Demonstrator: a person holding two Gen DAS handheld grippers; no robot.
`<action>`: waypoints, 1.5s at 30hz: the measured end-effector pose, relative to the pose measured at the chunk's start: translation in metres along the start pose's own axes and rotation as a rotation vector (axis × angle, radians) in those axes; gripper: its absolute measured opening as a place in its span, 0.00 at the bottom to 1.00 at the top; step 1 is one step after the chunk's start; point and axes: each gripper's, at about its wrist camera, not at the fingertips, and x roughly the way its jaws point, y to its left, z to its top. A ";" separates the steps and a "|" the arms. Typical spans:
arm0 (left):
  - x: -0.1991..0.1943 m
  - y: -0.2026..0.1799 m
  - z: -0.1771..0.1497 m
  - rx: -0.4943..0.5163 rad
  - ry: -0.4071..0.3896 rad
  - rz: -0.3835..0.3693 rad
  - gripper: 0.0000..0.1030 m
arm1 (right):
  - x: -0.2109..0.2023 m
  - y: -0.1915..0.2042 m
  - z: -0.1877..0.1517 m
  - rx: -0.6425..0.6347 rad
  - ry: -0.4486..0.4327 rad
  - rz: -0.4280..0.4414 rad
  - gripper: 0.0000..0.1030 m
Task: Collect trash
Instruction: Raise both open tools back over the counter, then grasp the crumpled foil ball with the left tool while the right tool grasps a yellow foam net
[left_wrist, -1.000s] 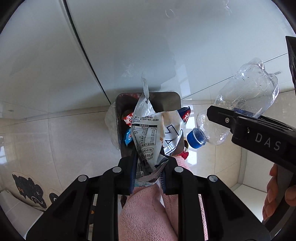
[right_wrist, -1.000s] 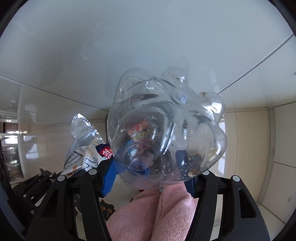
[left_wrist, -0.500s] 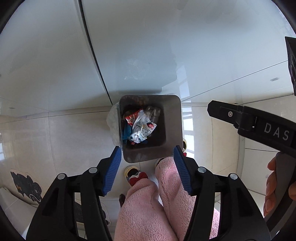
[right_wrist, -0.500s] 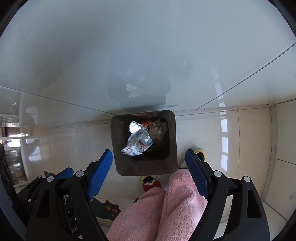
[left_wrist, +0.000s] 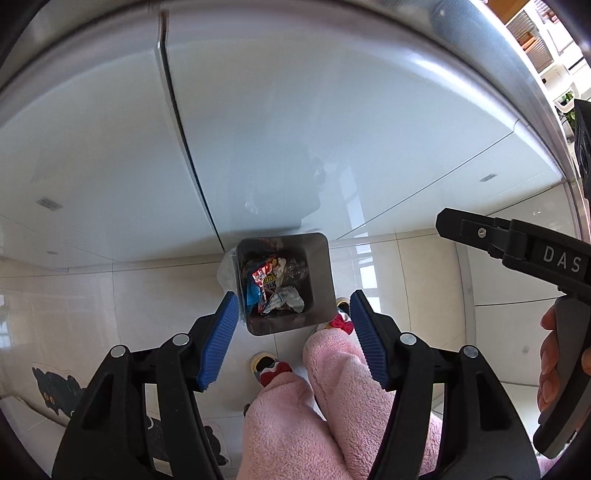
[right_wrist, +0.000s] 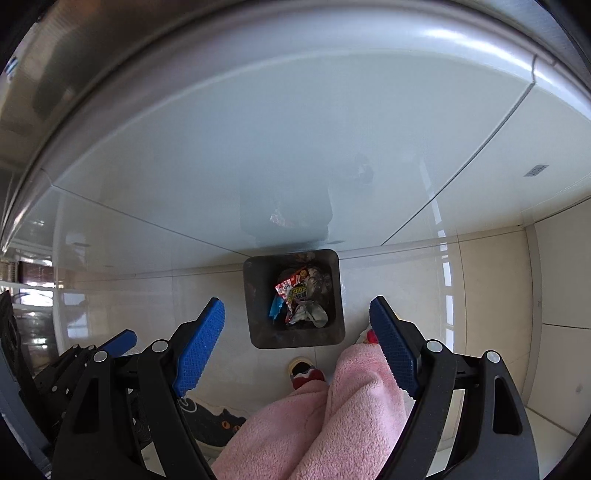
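Both grippers have let go: a second ago my left gripper (left_wrist: 291, 339) pinched a snack wrapper and my right gripper (right_wrist: 297, 343) clamped a clear bottle above the bin; now both stand wide, blue pads spread, holding nothing, and both have lifted higher, so the bin looks smaller between the pads

I see the bin (left_wrist: 321, 280), a dark square tub, on pale floor tiles against a glossy white cabinet. Inside it lies the trash: a red and white wrapper (left_wrist: 264, 275), a blue one, a crumpled silver wrapper (left_wrist: 284, 301) and the bottle (left_wrist: 295, 267), lying low against the far wall. I judge this drop finished; both tools are free to fetch more, if any remains, which these views do not show

From the left wrist I see what the right does not: the right gripper's black body coming in from the right edge, with the hand (left_wrist: 554, 354) on its handle, and a clear liner bulging at the bin's left side

From the right wrist I see the bin (right_wrist: 255, 295) more squarely from above, the bottle (right_wrist: 317, 282) plainer beside the wrappers, and the left gripper's tips low on the left. A cat floor sticker (right_wrist: 221, 421) shows its face there. Both views show pink fleece legs and slippers just beside the bin
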 end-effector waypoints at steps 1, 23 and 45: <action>-0.009 -0.001 0.002 0.009 -0.017 -0.004 0.59 | -0.014 -0.002 0.001 0.003 -0.017 0.000 0.79; -0.121 -0.090 0.158 0.092 -0.319 -0.001 0.67 | -0.165 -0.071 0.145 0.069 -0.323 0.008 0.89; -0.088 -0.065 0.294 -0.011 -0.360 0.108 0.66 | -0.124 -0.100 0.266 0.068 -0.261 -0.065 0.78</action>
